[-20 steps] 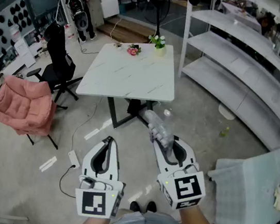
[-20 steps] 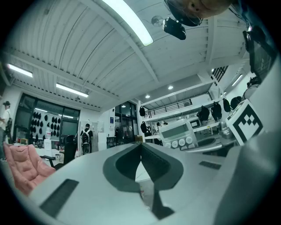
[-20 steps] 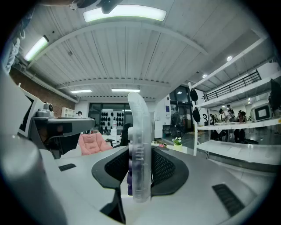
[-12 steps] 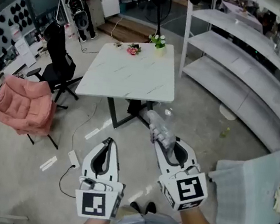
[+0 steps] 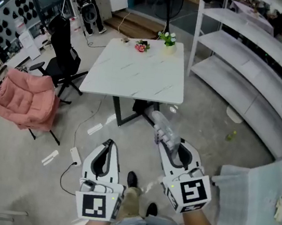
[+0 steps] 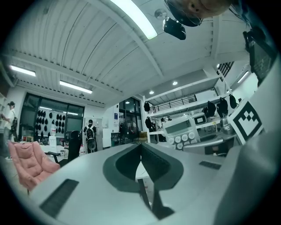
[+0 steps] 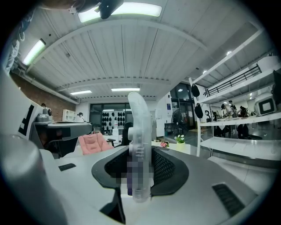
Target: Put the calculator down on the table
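A pale, see-through calculator (image 5: 162, 127) sticks out forward from my right gripper (image 5: 166, 141), whose jaws are shut on its lower end. The right gripper view shows the calculator (image 7: 139, 145) edge-on and upright between the black pads (image 7: 163, 169). My left gripper (image 5: 108, 144) is level beside it, at the left, shut and empty; its jaws meet in a closed V (image 6: 140, 148). From the left gripper view the calculator's keys (image 6: 183, 132) show at the right. The white marble-topped table (image 5: 136, 74) stands ahead, a few steps away over the concrete floor.
On the table's far edge are pink flowers (image 5: 141, 46) and a small potted plant (image 5: 169, 39). A pink chair (image 5: 24, 100) and a black office chair (image 5: 63, 56) stand left. White shelves (image 5: 252, 73) run along the right. A power strip (image 5: 75, 156) lies on the floor.
The view has shifted forward and the table sits a little lower and nearer in the picture; a shoe now shows stepping ahead. Both grippers keep their pose, the calculator still gripped.
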A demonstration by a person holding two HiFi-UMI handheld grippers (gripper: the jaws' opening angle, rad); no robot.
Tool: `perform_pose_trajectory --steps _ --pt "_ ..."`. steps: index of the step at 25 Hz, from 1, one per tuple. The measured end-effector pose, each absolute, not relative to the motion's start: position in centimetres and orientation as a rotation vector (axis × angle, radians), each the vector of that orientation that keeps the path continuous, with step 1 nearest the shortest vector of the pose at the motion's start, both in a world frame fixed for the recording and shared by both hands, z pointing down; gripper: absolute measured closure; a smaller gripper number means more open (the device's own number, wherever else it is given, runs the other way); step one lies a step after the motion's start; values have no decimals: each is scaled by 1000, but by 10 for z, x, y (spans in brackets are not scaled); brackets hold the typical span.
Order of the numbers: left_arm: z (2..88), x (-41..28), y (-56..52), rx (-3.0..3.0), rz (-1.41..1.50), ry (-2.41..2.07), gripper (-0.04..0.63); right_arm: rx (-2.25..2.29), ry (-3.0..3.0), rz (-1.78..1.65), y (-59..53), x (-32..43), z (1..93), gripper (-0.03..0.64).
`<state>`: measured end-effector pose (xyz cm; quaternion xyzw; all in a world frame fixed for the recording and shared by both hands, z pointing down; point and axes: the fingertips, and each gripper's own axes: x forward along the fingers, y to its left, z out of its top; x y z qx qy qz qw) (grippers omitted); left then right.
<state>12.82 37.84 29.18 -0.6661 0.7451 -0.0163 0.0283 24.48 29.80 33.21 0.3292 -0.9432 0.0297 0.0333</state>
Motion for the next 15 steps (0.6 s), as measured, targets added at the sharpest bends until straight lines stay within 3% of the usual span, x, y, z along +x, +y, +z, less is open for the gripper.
perform_pose_trajectory --steps 15 --pt "310 -4 257 -2114 -46 2320 588 1012 -2848 162 187 121 352 472"
